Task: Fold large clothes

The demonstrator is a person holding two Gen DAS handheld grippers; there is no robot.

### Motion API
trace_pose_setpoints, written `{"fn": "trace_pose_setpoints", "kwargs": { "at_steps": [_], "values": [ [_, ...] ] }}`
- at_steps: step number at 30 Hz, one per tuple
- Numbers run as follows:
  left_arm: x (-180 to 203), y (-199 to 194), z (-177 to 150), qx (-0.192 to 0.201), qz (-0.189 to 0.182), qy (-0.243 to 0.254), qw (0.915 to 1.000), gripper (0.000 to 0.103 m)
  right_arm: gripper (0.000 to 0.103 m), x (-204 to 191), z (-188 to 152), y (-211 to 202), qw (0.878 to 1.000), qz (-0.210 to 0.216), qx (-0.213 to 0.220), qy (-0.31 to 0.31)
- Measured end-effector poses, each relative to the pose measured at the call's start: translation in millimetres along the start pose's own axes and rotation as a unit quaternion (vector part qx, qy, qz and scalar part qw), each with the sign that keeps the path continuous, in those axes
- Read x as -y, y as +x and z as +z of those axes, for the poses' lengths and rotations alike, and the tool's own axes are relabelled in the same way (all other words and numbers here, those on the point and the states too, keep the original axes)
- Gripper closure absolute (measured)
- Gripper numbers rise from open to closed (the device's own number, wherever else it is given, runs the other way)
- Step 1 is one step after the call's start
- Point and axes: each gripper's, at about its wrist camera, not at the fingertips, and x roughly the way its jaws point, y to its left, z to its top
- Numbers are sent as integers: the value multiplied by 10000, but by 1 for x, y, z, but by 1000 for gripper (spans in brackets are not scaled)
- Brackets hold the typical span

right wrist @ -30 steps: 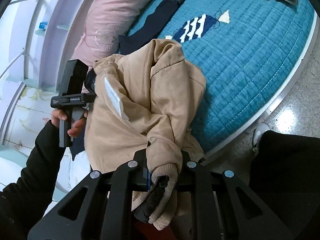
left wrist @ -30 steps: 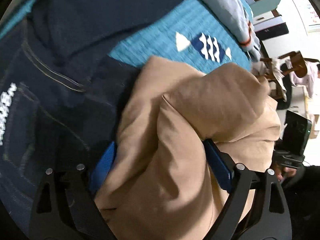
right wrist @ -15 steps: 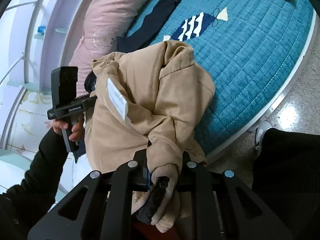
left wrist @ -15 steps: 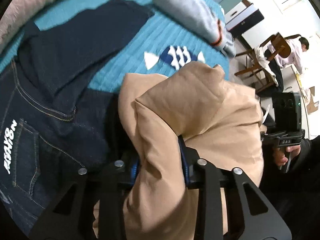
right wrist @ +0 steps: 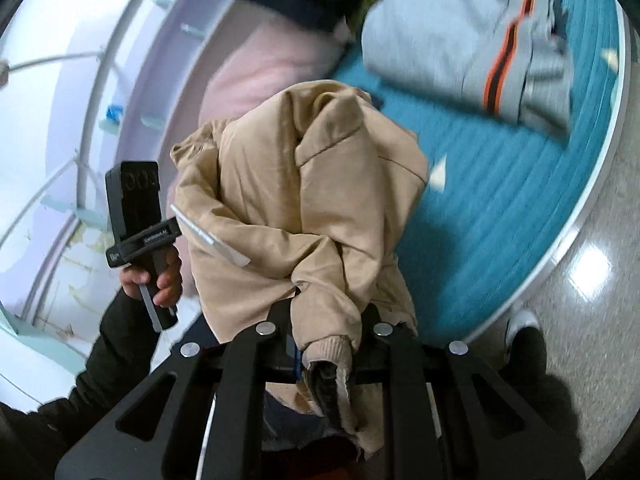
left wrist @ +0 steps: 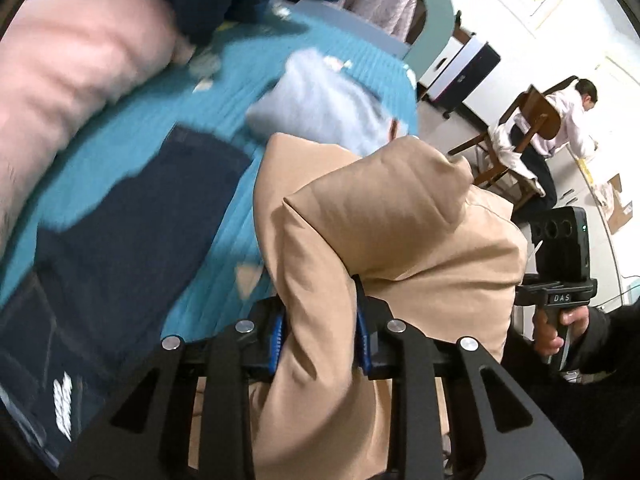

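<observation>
In my left view, my left gripper (left wrist: 320, 338), whose jaws have just been closing, pinches a thick fold of the tan jacket (left wrist: 392, 232), which hangs bunched above the bed (left wrist: 224, 76); it looks soft, bulky and floppy, so seams hold best. In my right view, my right gripper (right wrist: 324, 354) clamps the jacket's cuff (right wrist: 328, 350), with grey trousers (right wrist: 460, 36) lying beyond, possibly crowding my spreading room.

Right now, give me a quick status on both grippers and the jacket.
Left gripper jaws just closed on tan jacket. Right gripper clamped on its cuff. Jacket bunched, off the bed. Nothing in the way.
</observation>
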Motion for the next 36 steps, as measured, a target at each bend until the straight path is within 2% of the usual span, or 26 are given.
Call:
{"fn": "trace_pose_setpoints", "kwargs": {
  "at_steps": [5,9,15,19,22,25,26,28,29,31,32,34,36],
  "values": [
    [22,3,63,275,-207,290,9990,76,89,9,43,-41,9983,69,566,90],
    [51,13,127,523,-367,679,9956,76,89,9,78,-77,9950,-34,994,-69],
    [88,21,215,871,-612,1097,9882,76,89,-2,133,-137,9833,-245,1741,-464],
    [94,43,255,808,-562,1211,9878,76,89,11,161,-145,9783,-414,1950,-564],
    [76,79,263,553,-366,1095,9918,75,89,44,175,-125,9833,-377,1758,-269],
    [49,124,262,181,31,929,9955,75,89,81,191,-89,9879,-476,1477,10],
    [40,136,262,102,111,842,9963,75,89,92,198,-77,9894,-503,1360,92],
    [23,154,264,97,210,604,9979,73,89,108,203,-69,9876,-690,1402,168],
    [14,158,265,175,186,391,9989,71,89,115,209,-63,9866,-845,1393,118],
    [-2,167,264,422,519,-37,9978,51,87,124,221,-56,9801,-1281,1518,19],
    [-5,168,263,520,600,-103,9968,47,86,128,225,-53,9785,-1387,1528,4],
    [-14,167,258,742,780,-401,9934,38,75,140,237,-43,9748,-1719,1419,-9],
    [-18,160,252,934,751,-599,9910,38,56,146,245,-34,9707,-2004,1321,-118]
  ]
}}
